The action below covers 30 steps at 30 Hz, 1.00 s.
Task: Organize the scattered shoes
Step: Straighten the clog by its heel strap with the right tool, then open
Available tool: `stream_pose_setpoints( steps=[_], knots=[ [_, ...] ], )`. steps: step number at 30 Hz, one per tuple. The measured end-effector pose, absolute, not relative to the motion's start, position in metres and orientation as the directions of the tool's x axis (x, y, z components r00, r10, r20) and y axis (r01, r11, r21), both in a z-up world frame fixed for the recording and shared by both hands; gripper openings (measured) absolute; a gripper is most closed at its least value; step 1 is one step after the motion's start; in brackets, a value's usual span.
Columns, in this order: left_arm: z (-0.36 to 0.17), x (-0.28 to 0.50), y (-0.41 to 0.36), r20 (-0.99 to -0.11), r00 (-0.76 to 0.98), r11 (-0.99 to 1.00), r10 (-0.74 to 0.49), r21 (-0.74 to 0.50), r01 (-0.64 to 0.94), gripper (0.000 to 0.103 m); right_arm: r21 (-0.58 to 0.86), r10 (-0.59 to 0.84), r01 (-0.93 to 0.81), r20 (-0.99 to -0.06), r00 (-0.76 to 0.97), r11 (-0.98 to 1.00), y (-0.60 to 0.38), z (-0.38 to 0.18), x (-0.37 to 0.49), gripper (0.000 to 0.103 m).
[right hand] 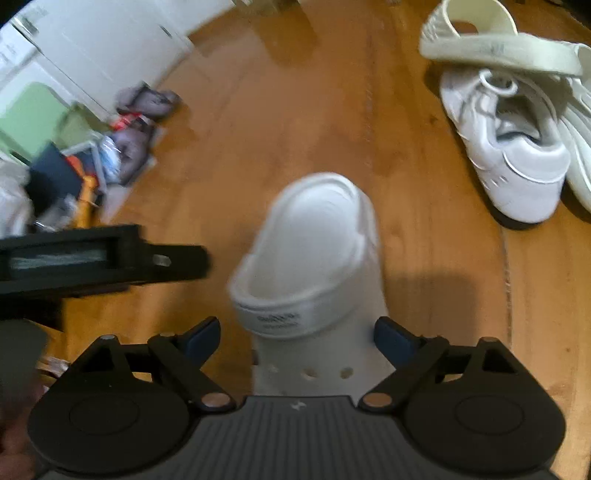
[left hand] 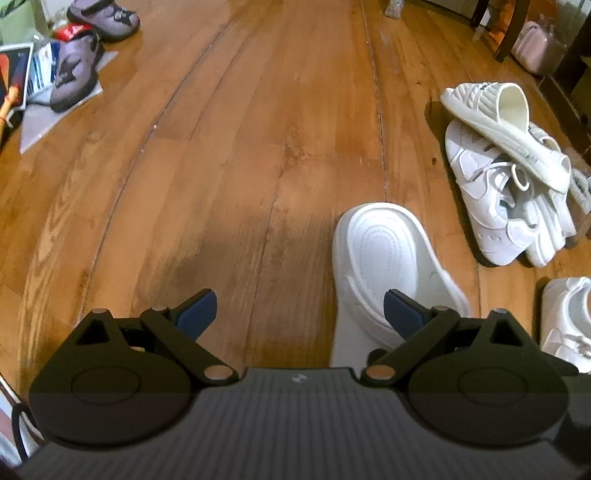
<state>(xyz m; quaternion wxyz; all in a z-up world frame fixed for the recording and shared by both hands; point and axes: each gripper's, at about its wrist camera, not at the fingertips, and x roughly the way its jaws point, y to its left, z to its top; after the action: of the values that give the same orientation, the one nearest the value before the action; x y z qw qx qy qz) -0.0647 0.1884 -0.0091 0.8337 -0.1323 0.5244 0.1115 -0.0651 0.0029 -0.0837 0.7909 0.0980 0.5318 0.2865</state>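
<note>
A white clog lies on the wooden floor, blurred in the right wrist view. My right gripper is open, with one blue pad on each side of the clog's near end and not touching it. In the left wrist view the same clog sits partly under the right finger, and my left gripper is open over bare floor with nothing in it. A cream slide rests on top of white sneakers at the right. Two grey-purple shoes lie at the far left.
Another white sneaker shows at the right edge. Papers and boxes clutter the far left by a white cabinet. Chair legs and a pink case stand at the far right. The left gripper's body reaches in beside the clog.
</note>
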Motion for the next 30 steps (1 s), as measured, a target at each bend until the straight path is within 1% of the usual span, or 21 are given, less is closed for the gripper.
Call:
stream_pose_setpoints(
  steps=[2,6,7,8,9,16,18,19,21,22,25,27,29,30],
  knots=[
    [-0.010,-0.066,0.191,-0.904,0.424,0.937,0.055,-0.100,-0.335,0.098,0.476,0.572,-0.345,-0.772,0.277,0.809,-0.001,-0.090,-0.067,0.097],
    [-0.011,-0.067,0.193,-0.905,0.422,0.932,0.053,-0.107,-0.346,0.098,0.508,0.601,-0.338,-0.744,0.292,0.792,-0.008,-0.102,-0.070,0.097],
    [-0.011,-0.067,0.194,-0.904,0.424,0.931,0.048,-0.113,-0.347,0.098,0.516,0.608,-0.336,-0.736,0.296,0.788,-0.009,-0.105,-0.071,0.095],
    [-0.010,-0.067,0.193,-0.904,0.425,0.931,0.046,-0.116,-0.347,0.098,0.524,0.615,-0.335,-0.729,0.300,0.783,-0.011,-0.108,-0.072,0.091],
    [-0.010,-0.067,0.193,-0.903,0.426,0.930,0.043,-0.120,-0.347,0.098,0.531,0.622,-0.333,-0.722,0.303,0.779,-0.013,-0.111,-0.073,0.090],
    [-0.003,-0.069,0.186,-0.898,0.438,0.940,0.040,-0.114,-0.320,0.098,0.576,0.625,-0.244,-0.725,0.288,0.780,-0.003,-0.115,-0.076,0.088],
    [-0.003,-0.069,0.186,-0.899,0.436,0.941,0.045,-0.109,-0.321,0.098,0.601,0.639,-0.217,-0.724,0.260,0.769,0.002,-0.114,-0.078,0.085],
    [-0.002,-0.070,0.187,-0.897,0.439,0.940,0.049,-0.107,-0.324,0.098,0.620,0.653,-0.206,-0.716,0.247,0.757,0.004,-0.112,-0.080,0.079],
    [0.001,-0.071,0.190,-0.892,0.448,0.935,0.054,-0.112,-0.335,0.098,0.658,0.684,-0.187,-0.695,0.221,0.729,0.008,-0.108,-0.084,0.079],
    [0.003,-0.072,0.193,-0.888,0.456,0.931,0.055,-0.120,-0.346,0.098,0.636,0.663,-0.185,-0.715,0.222,0.749,0.010,-0.103,-0.085,0.080],
    [0.005,-0.074,0.196,-0.888,0.456,0.928,0.063,-0.116,-0.354,0.098,0.528,0.562,-0.194,-0.793,0.236,0.827,0.013,-0.087,-0.090,0.088],
    [0.003,-0.073,0.194,-0.892,0.445,0.935,0.083,-0.086,-0.345,0.098,0.329,0.387,-0.232,-0.880,0.277,0.915,0.014,-0.071,-0.094,0.089],
    [0.002,-0.072,0.188,-0.892,0.445,0.941,0.072,-0.087,-0.326,0.098,0.213,0.275,-0.218,-0.907,0.317,0.952,0.003,-0.060,-0.095,0.093],
    [0.002,-0.071,0.185,-0.893,0.446,0.944,0.065,-0.090,-0.317,0.098,0.187,0.248,-0.209,-0.912,0.326,0.960,-0.003,-0.057,-0.096,0.093]
  ],
)
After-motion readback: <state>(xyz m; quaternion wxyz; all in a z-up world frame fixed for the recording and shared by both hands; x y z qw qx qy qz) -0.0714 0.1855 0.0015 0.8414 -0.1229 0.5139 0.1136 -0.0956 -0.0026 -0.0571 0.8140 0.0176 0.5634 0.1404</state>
